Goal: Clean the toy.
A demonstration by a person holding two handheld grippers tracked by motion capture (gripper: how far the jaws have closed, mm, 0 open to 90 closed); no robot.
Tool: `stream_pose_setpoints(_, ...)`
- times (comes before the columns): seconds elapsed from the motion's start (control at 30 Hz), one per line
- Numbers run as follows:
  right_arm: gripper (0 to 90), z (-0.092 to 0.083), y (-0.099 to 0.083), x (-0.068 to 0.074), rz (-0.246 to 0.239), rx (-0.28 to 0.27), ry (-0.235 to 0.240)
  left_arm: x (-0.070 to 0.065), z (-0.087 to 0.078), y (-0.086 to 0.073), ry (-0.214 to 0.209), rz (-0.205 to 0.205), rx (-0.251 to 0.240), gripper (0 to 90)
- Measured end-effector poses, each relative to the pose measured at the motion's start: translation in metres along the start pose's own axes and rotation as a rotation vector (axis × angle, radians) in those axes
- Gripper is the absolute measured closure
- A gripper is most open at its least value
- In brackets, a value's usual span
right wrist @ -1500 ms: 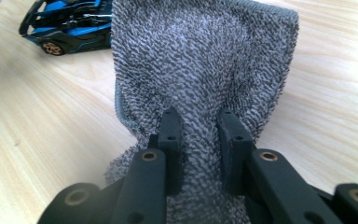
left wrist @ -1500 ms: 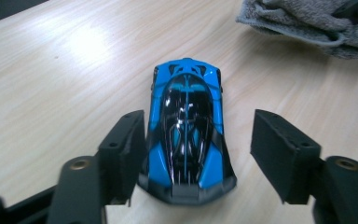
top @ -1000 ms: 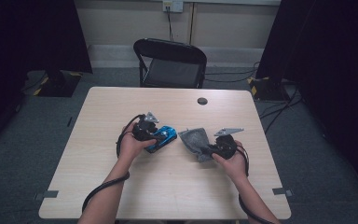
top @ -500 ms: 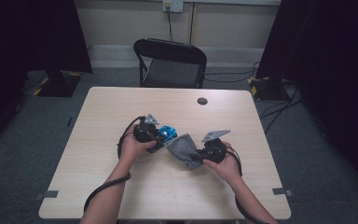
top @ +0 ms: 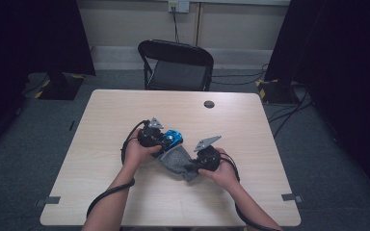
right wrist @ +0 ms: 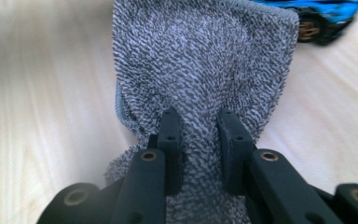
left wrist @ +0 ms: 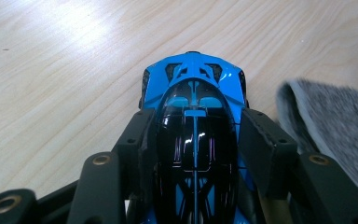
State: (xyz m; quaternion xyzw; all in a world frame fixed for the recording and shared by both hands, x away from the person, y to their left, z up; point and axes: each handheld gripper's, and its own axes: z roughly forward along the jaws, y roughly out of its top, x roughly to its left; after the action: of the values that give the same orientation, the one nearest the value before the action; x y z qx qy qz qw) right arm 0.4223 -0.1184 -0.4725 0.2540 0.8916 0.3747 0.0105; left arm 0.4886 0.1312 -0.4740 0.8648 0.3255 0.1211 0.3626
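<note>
Compared with the earlier frames, the right gripper [top: 192, 168] has carried the grey terry cloth [top: 176, 161] leftward across the table [top: 101, 125] until the cloth lies against the blue toy car [top: 173, 138]; the left gripper [top: 166, 140] has kept its place.

High view: the car sits near the table's centre, held from the left. The cloth lies just below and right of it, bunched between the two grippers. A small dark disc [top: 209, 104] rests well apart, near the far edge.

Left gripper view: the jaws clamp the car [left wrist: 193, 116] on both flanks behind the cabin. They have just been closing slightly, with the car between them. The cloth's edge [left wrist: 335, 126] lies beside the car.

Right gripper view: the jaws are clenched on a pinched fold of the cloth [right wrist: 200, 70]. The car's wheel [right wrist: 307, 29] shows just past the cloth's far edge.

Handling, as judged: the car is rigid, light and glossy, so likely slippery; hold it by the flanks, away from wheels and thin bodywork. The cloth is soft, limp and grippy; a gathered fold gives secure hold.
</note>
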Motion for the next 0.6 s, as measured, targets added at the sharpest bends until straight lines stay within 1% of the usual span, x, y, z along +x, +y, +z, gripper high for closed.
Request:
stream_pose_setpoints(0.03, 74.2, -0.001, 0.000, -0.003, 0.018, -0.003, -0.007, 0.000, 0.000, 0.000, 0.002, 0.000, 0.002, 47.3)
stream_pose_setpoints(0.1, 74.2, -0.006, 0.001, -0.011, 0.056, -0.012, -0.046, 0.000, -0.001, 0.000, 0.000, 0.000, 0.003, 47.3)
stream_pose_setpoints(0.17, 74.2, -0.012, 0.000, -0.022, 0.116, -0.022, -0.084, 0.000, -0.001, 0.000, -0.002, 0.001, 0.003, 47.4)
stream_pose_setpoints(0.2, 74.3, -0.015, 0.000, -0.028, 0.134, -0.020, -0.117, 0.000, -0.001, -0.001, -0.002, 0.002, 0.002, 47.4)
stream_pose_setpoints(0.23, 74.3, -0.017, 0.000, -0.033, 0.146, -0.012, -0.164, 0.000, -0.001, -0.001, -0.002, 0.002, 0.000, 47.4)
stream_pose_setpoints(0.27, 74.3, -0.019, 0.000, -0.038, 0.169, -0.010, -0.201, 0.000, -0.001, -0.001, -0.002, 0.002, -0.002, 47.4)
stream_pose_setpoints(0.3, 74.3, -0.021, 0.000, -0.044, 0.198, -0.004, -0.234, 0.000, -0.001, -0.001, -0.002, 0.001, -0.004, 47.4)
stream_pose_setpoints(0.33, 74.3, -0.021, 0.000, -0.048, 0.217, -0.001, -0.268, 0.000, -0.001, -0.001, -0.001, 0.001, -0.003, 47.4)
stream_pose_setpoints(0.37, 74.3, -0.020, 0.000, -0.051, 0.231, 0.000, -0.289, 0.000, -0.001, -0.002, 0.000, 0.003, -0.005, 47.4)
stream_pose_setpoints(0.43, 74.3, -0.016, 0.003, -0.054, 0.227, 0.025, -0.337, 0.000, -0.001, -0.002, 0.002, 0.003, -0.009, 47.4)
stream_pose_setpoints(0.5, 74.3, -0.010, 0.006, -0.053, 0.205, 0.054, -0.368, 0.000, -0.001, -0.002, 0.004, 0.005, -0.011, 47.4)
stream_pose_setpoints(0.6, 74.3, -0.002, 0.011, -0.047, 0.175, 0.072, -0.360, 0.000, -0.001, -0.002, 0.003, 0.004, -0.011, 47.4)
